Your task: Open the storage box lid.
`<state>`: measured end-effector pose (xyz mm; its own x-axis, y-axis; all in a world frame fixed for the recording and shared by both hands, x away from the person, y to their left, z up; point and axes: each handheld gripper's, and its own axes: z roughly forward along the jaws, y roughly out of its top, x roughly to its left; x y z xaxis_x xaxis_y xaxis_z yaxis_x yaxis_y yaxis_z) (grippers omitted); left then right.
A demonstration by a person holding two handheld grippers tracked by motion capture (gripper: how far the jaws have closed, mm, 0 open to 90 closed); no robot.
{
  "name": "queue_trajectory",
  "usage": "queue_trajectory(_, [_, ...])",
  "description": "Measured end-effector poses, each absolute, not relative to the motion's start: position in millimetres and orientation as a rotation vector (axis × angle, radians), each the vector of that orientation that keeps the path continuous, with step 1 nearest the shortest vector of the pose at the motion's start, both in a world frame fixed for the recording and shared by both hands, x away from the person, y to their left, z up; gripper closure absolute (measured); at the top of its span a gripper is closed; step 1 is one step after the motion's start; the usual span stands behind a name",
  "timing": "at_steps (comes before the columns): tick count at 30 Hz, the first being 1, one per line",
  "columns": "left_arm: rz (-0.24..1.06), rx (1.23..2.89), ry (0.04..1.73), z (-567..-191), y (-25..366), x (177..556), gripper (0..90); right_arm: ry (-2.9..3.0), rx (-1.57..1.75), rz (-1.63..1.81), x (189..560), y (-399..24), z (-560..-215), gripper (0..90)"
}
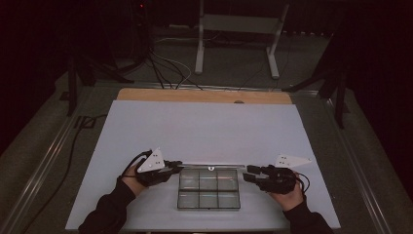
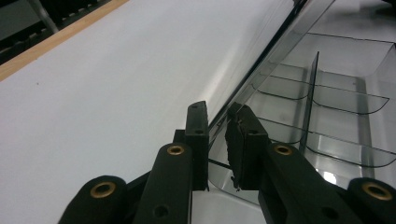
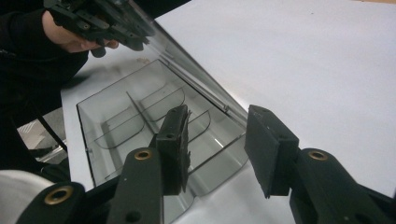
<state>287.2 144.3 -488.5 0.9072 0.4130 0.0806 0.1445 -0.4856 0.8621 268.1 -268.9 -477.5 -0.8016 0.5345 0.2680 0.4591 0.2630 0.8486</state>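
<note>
A clear plastic compartment box (image 1: pixel 209 187) lies on the white table (image 1: pixel 204 126) near its front edge, with its lid (image 1: pixel 212 166) raised along the far side. My left gripper (image 1: pixel 178 165) is at the lid's left end. In the left gripper view its jaws (image 2: pixel 217 116) are shut on the lid's edge (image 2: pixel 280 42), beside the box's dividers (image 2: pixel 336 93). My right gripper (image 1: pixel 246 173) sits by the lid's right end. In the right gripper view its jaws (image 3: pixel 217 121) stand open, and the box's near corner (image 3: pixel 224 154) lies between them untouched. The left gripper (image 3: pixel 107 23) shows at that view's top left.
A wooden strip (image 1: pixel 204 95) borders the table's far edge. Beyond it, a white stand (image 1: pixel 236 29) and cables (image 1: pixel 165 68) rest on the dark floor. The white surface stretches bare behind the box.
</note>
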Motion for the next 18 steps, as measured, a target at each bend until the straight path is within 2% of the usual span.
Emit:
queue_trajectory(6, [0.335,2.072,0.404,-488,144,288,80.7,2.443,0.967,1.595,276,-264,-480,59.7])
queue_trajectory(18, [0.324,2.067,0.416,-488,144,291,80.9,2.455,0.946,1.583,287,-252,-484,69.0])
